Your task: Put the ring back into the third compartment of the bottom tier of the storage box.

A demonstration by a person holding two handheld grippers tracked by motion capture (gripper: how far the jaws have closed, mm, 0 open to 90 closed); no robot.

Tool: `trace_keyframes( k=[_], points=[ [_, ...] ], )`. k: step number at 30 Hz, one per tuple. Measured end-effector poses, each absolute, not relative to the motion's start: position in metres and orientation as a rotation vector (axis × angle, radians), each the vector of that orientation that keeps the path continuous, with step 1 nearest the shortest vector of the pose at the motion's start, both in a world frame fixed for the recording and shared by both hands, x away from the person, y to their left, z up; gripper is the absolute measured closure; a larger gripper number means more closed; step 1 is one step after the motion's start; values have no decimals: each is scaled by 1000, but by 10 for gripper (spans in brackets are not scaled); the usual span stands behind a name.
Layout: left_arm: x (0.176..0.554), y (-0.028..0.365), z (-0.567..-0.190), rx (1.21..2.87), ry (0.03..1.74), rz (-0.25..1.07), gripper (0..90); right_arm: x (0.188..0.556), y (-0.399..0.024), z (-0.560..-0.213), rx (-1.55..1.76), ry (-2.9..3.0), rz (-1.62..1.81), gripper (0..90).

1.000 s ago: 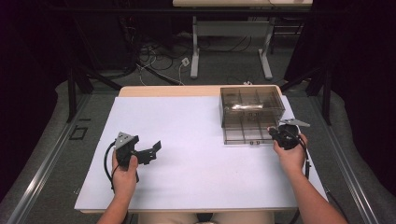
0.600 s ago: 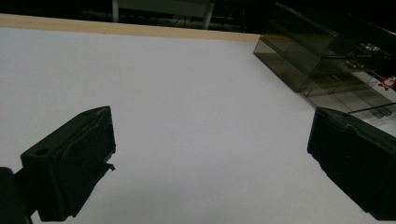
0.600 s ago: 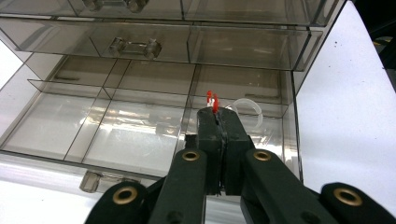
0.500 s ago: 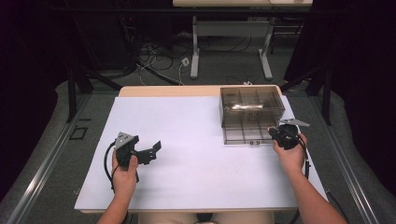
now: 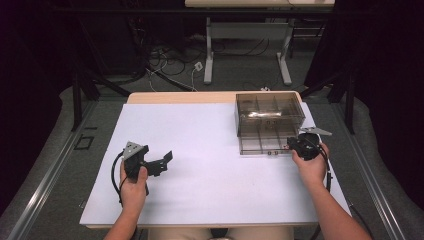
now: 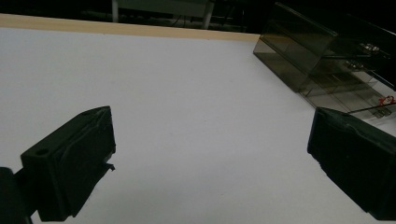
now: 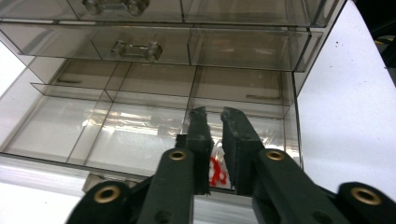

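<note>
Two grippers sit steady; the right gripper [image 7: 215, 122] has just parted its jaws a little over the open bottom drawer [image 7: 140, 135] of the smoky organizer [image 5: 270, 122], a red-printed item [image 7: 215, 170] lying apparently released beneath; the left gripper [image 5: 161, 161] gapes empty, well apart.

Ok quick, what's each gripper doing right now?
Left gripper: open, holding nothing.
Right gripper: fingers just opening, narrow gap, over the open drawer, gripping nothing.
</note>
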State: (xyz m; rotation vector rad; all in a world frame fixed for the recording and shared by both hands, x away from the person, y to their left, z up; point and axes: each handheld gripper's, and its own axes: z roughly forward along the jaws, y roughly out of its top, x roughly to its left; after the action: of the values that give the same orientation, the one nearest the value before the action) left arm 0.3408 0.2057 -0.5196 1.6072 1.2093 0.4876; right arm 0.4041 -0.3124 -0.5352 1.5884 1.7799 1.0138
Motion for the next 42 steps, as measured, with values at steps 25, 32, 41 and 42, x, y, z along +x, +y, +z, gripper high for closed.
trace_keyframes(
  k=[25,32,41,42],
  points=[
    [340,205,-519,1605,1208,489,11,395,-296,-525,1438,1813,1113,516],
    [340,205,-519,1610,1204,490,11,391,-294,-520,1415,1806,1144,457],
    [341,205,-519,1611,1205,490,11,387,-291,-516,1381,1798,1173,403],
    [340,205,-519,1611,1204,490,11,386,-291,-516,1366,1797,1175,399]
  ],
)
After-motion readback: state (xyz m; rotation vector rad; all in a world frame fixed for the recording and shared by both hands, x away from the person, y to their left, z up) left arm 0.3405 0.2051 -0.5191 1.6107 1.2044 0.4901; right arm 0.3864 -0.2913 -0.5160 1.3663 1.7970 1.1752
